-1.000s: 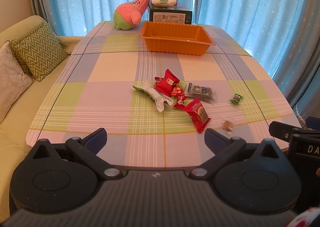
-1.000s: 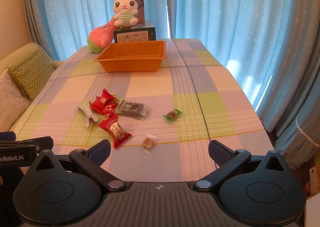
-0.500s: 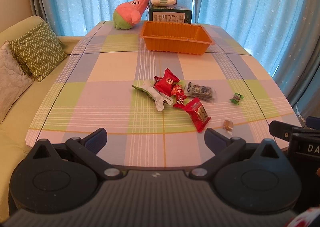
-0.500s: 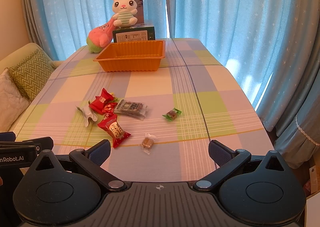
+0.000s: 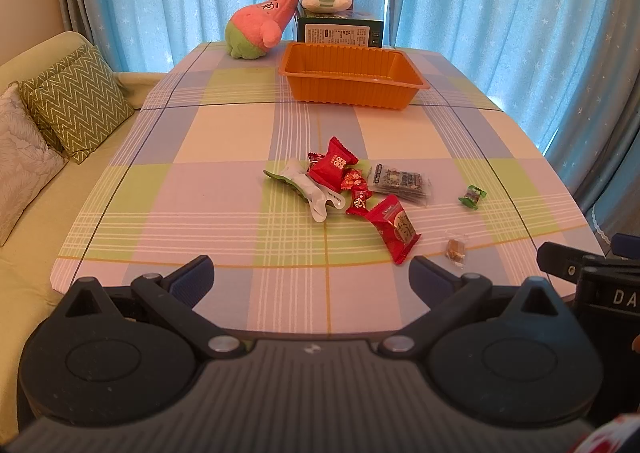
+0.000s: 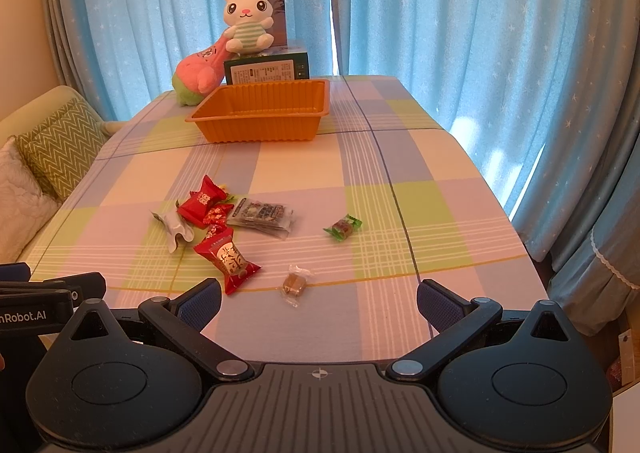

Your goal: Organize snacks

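Checked table (image 5: pixel 200 189): snacks (image 5: pixel 352 189) lie ahead of both gaping, empty grippers, left gripper (image 5: pixel 310 273) and right gripper (image 6: pixel 318 299); none yet in the orange tray (image 5: pixel 352 93) beyond. Sorting appears unstarted; next, reach forward for a packet.

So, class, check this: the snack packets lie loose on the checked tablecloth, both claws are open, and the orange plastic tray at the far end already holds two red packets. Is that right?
Not quite. The orange plastic tray holds nothing; the right wrist view shows its inside bare. The red packets lie loose with the other snacks on the checked tablecloth, and both the left claw and the right claw are open.
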